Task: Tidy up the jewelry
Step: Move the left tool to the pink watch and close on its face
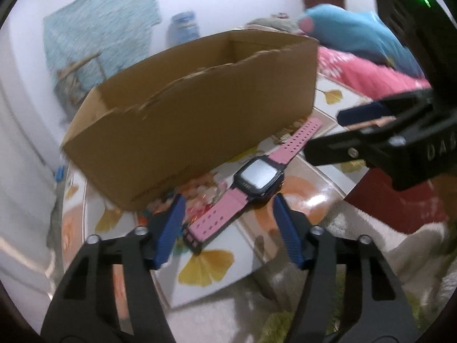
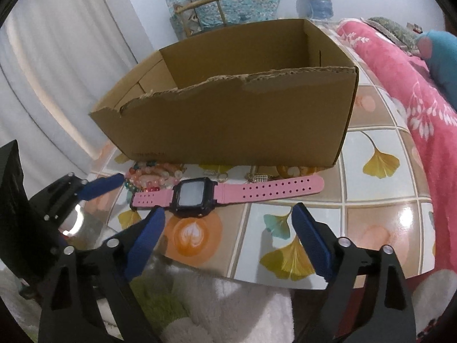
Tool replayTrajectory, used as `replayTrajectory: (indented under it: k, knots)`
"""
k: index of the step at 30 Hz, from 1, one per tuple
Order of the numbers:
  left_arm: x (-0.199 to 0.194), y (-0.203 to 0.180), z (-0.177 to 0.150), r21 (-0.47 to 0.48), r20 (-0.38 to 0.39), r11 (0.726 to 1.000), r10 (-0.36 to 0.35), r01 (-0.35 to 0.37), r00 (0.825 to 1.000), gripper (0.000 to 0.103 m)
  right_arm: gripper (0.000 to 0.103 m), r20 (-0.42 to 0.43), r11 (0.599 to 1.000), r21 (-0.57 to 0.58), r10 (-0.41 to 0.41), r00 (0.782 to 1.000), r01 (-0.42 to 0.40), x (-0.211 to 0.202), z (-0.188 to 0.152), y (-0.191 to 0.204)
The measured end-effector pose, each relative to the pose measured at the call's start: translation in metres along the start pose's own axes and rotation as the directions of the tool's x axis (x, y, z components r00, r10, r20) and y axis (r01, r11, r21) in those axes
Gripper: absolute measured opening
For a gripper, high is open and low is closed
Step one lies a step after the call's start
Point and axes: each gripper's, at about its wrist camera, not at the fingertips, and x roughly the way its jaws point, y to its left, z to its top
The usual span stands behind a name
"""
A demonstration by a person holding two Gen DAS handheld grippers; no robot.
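A pink-strapped watch with a black square face [image 2: 194, 193] lies flat on the patterned table in front of an open cardboard box [image 2: 234, 131]. Beaded bracelets [image 2: 151, 178] and small gold pieces [image 2: 257, 177] lie between watch and box. My left gripper [image 1: 228, 203] is open, its blue pads straddling the watch's near strap [image 1: 217, 217]. My right gripper [image 2: 228, 217] is open just in front of the watch, a little above the table. In the left wrist view the box [image 1: 188, 114] stands behind the watch and the right gripper [image 1: 362, 125] shows at the right.
The table [image 2: 380, 217] has a glossy tile pattern with ginkgo leaves and a near edge over a shaggy rug [image 2: 217, 308]. A pink blanket [image 2: 422, 91] lies to the right. A chair with teal cloth [image 2: 217, 3] stands behind the box.
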Motion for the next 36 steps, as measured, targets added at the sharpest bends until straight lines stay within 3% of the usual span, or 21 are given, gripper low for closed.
replayTrajectory:
  k: [5, 11, 36]
  knots:
    - [0.017, -0.011, 0.009, 0.1, -0.026, 0.994, -0.039, 0.041, 0.999, 0.052, 0.075, -0.002, 0.998, 0.055, 0.014, 1.0, -0.014, 0.003, 0.002, -0.013]
    - [0.036, -0.011, 0.016, 0.115, -0.093, 0.987, -0.1, 0.111, 0.991, 0.043, 0.075, -0.006, 0.994, 0.108, 0.029, 1.0, -0.028, 0.007, 0.001, -0.028]
    - [0.063, -0.005, 0.036, 0.102, -0.211, 0.973, -0.184, 0.208, 0.96, 0.051, 0.075, 0.004, 0.979, 0.19, 0.07, 0.998, -0.069, 0.011, -0.006, -0.052]
